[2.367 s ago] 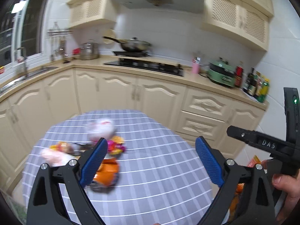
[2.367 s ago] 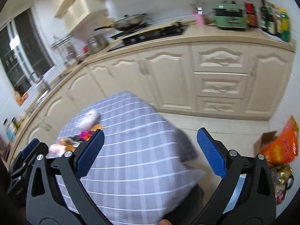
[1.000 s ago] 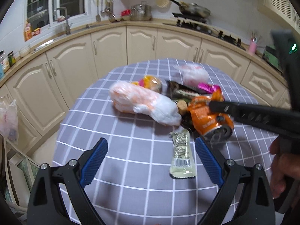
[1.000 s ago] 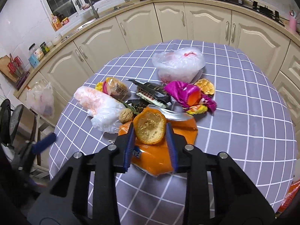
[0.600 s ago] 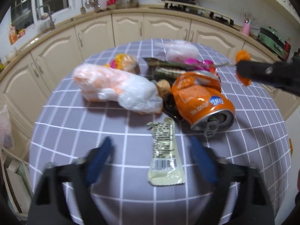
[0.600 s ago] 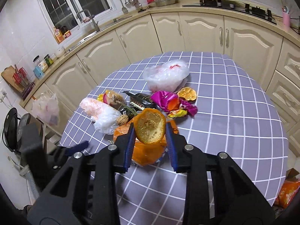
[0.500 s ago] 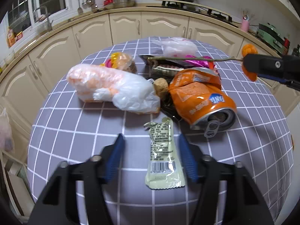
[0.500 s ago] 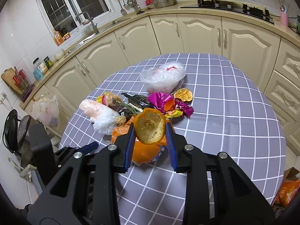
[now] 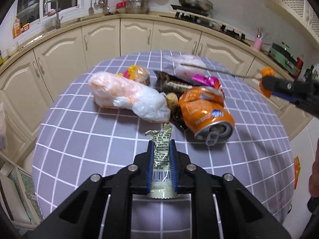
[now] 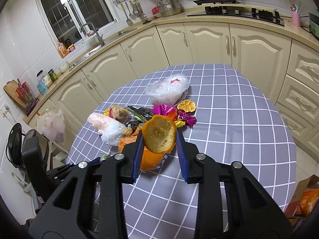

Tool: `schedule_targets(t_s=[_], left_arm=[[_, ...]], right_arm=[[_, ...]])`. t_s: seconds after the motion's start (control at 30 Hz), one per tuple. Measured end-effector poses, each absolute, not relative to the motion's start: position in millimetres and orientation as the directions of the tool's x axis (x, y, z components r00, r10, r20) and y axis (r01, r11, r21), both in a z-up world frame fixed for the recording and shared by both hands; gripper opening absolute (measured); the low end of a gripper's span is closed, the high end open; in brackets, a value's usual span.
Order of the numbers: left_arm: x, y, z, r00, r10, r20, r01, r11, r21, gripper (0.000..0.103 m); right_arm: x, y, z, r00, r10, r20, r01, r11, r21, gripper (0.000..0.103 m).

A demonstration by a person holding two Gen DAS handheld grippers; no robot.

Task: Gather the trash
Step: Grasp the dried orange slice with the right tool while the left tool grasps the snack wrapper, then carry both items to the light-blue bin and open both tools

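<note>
Green wrapper (image 9: 161,155) between clamped fingers (image 9: 172,159)

orange can (image 9: 205,113), purple checked tablecloth (image 9: 83,139)

Bright, even indoor light, dark window (image 10: 75,10), strong fisheye bending and black vignette at the edges.
</note>
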State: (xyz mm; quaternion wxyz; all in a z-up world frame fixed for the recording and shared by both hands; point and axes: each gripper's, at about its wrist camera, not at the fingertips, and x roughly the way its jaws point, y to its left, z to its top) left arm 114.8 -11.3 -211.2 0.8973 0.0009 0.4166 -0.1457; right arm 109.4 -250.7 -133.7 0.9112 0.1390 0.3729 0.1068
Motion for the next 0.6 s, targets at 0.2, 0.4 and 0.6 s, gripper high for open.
schedule_targets(t_s=[0.2, 0.4, 0.6], left_arm=[[108, -13, -188, 0.653, -0.278, -0.704, 0.266, 0.955, -0.131, 0.014], [98, -31, -163, 0.685, -0.321, -0.654, 0.31, 0.941, -0.136, 0.014], [93, -63, -139, 0.697, -0.389, -0.603, 0.387, 0.911, -0.14, 0.014]], right_arm=[[100, -257, -133, 0.711, 0.296, -0.637, -0.082, 0.936, 0.343, 0.032], [84, -277, -131, 0.735, 0.27, -0.622, -0.045, 0.934, 0.354, 0.031], [58, -310, -118, 0.779, 0.215, -0.589, 0.013, 0.934, 0.358, 0.032]])
